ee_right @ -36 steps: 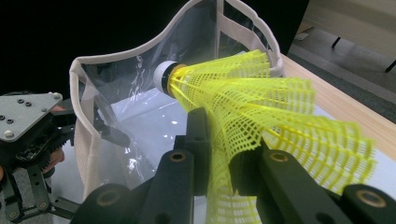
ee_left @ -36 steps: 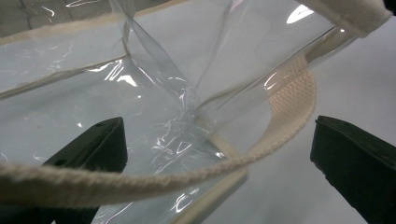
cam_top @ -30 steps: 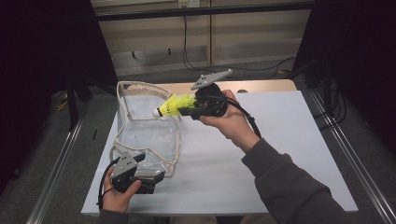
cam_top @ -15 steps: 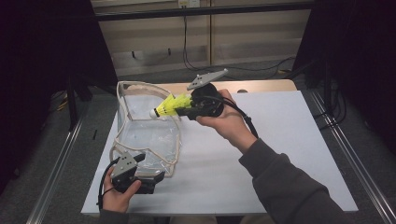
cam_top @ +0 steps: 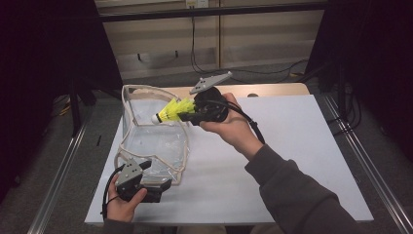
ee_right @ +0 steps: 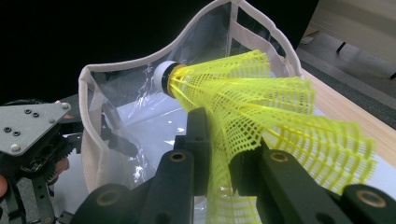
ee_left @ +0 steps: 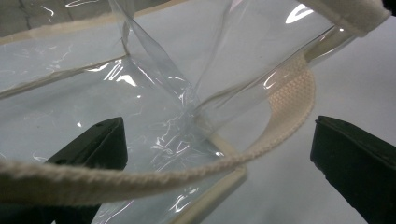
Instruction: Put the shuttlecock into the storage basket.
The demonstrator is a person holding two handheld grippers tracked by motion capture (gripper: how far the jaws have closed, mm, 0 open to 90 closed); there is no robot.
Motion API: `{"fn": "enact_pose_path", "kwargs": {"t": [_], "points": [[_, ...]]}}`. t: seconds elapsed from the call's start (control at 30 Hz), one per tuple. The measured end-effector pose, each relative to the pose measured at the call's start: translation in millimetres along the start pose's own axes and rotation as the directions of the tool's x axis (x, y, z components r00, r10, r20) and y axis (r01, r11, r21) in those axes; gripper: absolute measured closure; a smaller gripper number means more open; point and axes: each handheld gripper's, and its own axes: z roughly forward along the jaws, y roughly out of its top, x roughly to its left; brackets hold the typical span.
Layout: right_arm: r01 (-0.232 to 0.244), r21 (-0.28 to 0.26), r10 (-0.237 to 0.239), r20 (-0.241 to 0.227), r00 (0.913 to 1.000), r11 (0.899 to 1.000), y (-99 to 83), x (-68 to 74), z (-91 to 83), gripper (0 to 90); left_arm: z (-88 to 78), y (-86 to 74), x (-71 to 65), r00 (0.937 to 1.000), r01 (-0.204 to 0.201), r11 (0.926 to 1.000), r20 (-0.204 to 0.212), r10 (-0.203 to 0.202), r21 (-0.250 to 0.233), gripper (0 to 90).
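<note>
The right gripper [cam_top: 187, 115] has its jaws clamped on the yellow shuttlecock's [cam_top: 170, 111] skirt, white cork tip pointing over the clear bag's [cam_top: 160, 141] open mouth; the left gripper [ee_left: 219, 154] stands spread around the bag's near handle strap [ee_left: 289, 107]

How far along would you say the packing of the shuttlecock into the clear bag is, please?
Done: the right tongs have clamped the yellow shuttlecock by its skirt. In hand: it hangs above the clear bag, cork toward the opening, with the left tongs open around the bag's handle. Left: lowering and releasing it inside.
</note>
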Motion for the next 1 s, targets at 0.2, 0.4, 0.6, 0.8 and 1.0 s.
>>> {"fn": "enact_pose_path", "kwargs": {"t": [0.2,0.4,0.6,0.8,1.0], "points": [[0.000,0.002,0.000,-0.003,1.0000,1.000,1.1,0.5,3.0,79.6,0.2,-0.3,0.1,1.0000,0.000,1.0000,-0.002,0.000,-0.004,3.9],[0.002,0.006,-0.002,-0.007,1.0000,1.000,2.1,2.8,6.9,79.6,0.1,-0.3,0.1,1.0000,-0.001,1.0000,-0.001,0.001,-0.004,3.9],[0.012,0.014,-0.012,-0.014,0.9998,1.000,2.8,5.7,11.8,79.6,0.2,-0.4,0.1,1.0000,0.000,1.0000,-0.001,0.000,-0.005,3.9],[0.012,0.018,-0.011,-0.022,0.9997,1.000,3.1,8.8,17.4,79.6,0.0,-0.5,0.6,1.0000,-0.002,1.0000,0.001,0.002,-0.004,3.9],[0.016,0.019,-0.016,-0.022,0.9996,1.000,3.7,10.4,21.9,79.6,0.1,-0.6,0.4,1.0000,0.000,1.0000,0.003,0.000,-0.006,4.0]]}}
